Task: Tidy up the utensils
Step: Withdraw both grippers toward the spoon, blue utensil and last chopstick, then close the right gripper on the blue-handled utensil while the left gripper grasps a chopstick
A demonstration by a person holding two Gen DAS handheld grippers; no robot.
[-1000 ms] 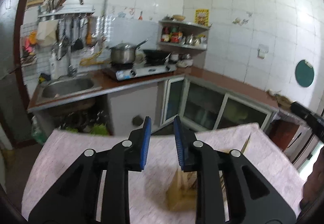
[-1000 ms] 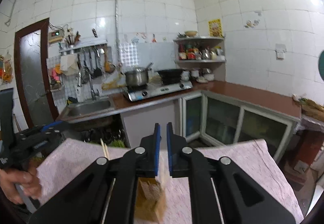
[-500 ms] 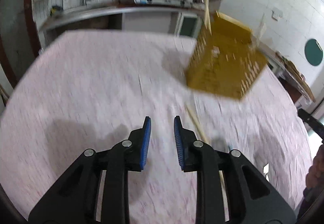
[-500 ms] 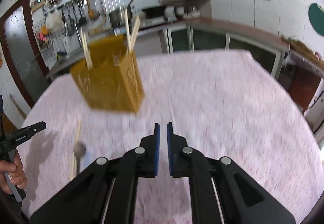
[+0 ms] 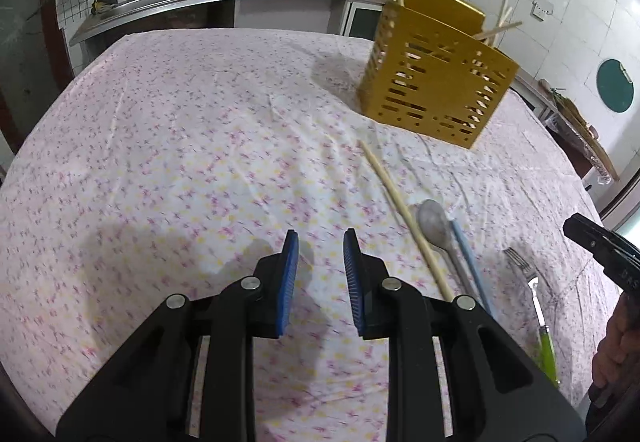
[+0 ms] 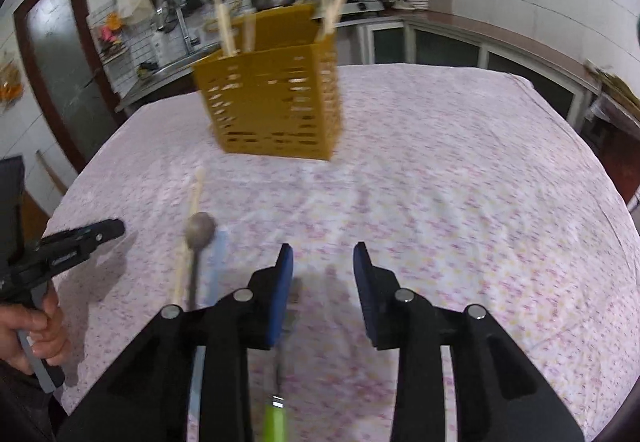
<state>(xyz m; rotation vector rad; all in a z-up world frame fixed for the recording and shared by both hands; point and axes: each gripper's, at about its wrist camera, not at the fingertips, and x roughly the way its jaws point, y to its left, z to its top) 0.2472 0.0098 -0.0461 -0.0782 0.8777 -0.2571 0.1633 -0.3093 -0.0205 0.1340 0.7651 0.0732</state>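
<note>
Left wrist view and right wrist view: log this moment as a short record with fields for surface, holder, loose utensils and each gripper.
surface: table under a pink floral cloth
holder: yellow slotted caddy, upright, chopsticks standing in it
loose utensils: wooden chopstick, metal spoon, blue chopstick, green-handled fork, lying side by side on the cloth
left gripper: fingers apart, nothing between them
right gripper: jaws have just been opening, nothing gripped; the fork lies under its left finger
stage: no loose utensil picked up yet
</note>
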